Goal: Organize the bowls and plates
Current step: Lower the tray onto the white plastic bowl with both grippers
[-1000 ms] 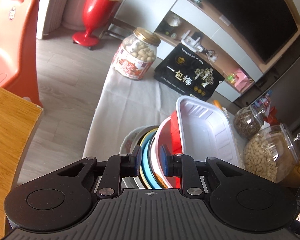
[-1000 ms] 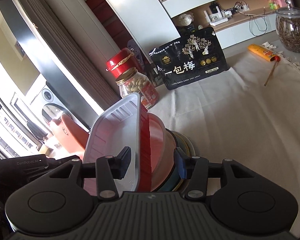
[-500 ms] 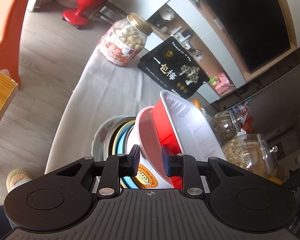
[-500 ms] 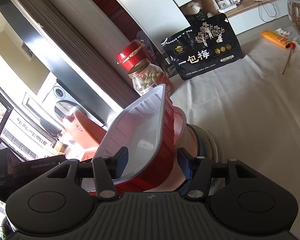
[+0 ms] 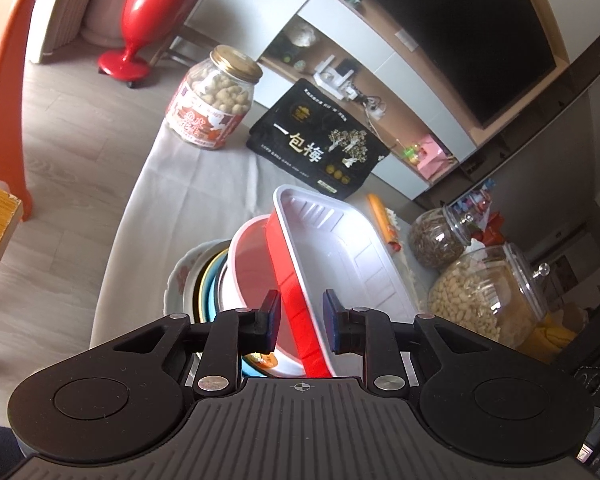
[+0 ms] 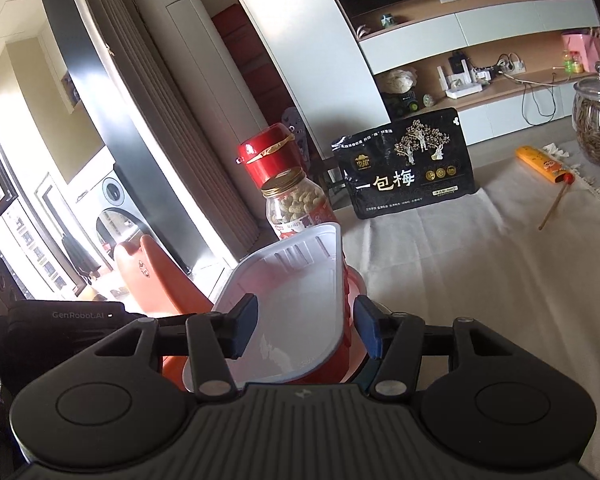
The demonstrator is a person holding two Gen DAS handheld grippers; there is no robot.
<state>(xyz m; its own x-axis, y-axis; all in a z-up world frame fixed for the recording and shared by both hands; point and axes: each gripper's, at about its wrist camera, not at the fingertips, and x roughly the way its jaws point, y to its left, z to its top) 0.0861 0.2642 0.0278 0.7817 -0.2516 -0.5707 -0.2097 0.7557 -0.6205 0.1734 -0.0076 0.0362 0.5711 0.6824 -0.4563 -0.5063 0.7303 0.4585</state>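
On the cloth-covered bench [image 5: 188, 200], in front of the black snack bag [image 5: 316, 146], a red-and-white plastic tray [image 5: 332, 256] sits tilted atop my stack of bowls and plates [image 5: 216, 276]. My left gripper [image 5: 300, 316] has its fingers apart, straddling the tray's near red rim without clamping, while my right gripper [image 6: 306, 320], fingers wide apart, brackets the tray's far wall. I judge the tray light, thin and flexible, best pinched at the stiff rim; the ceramics beneath look heavy and breakable.
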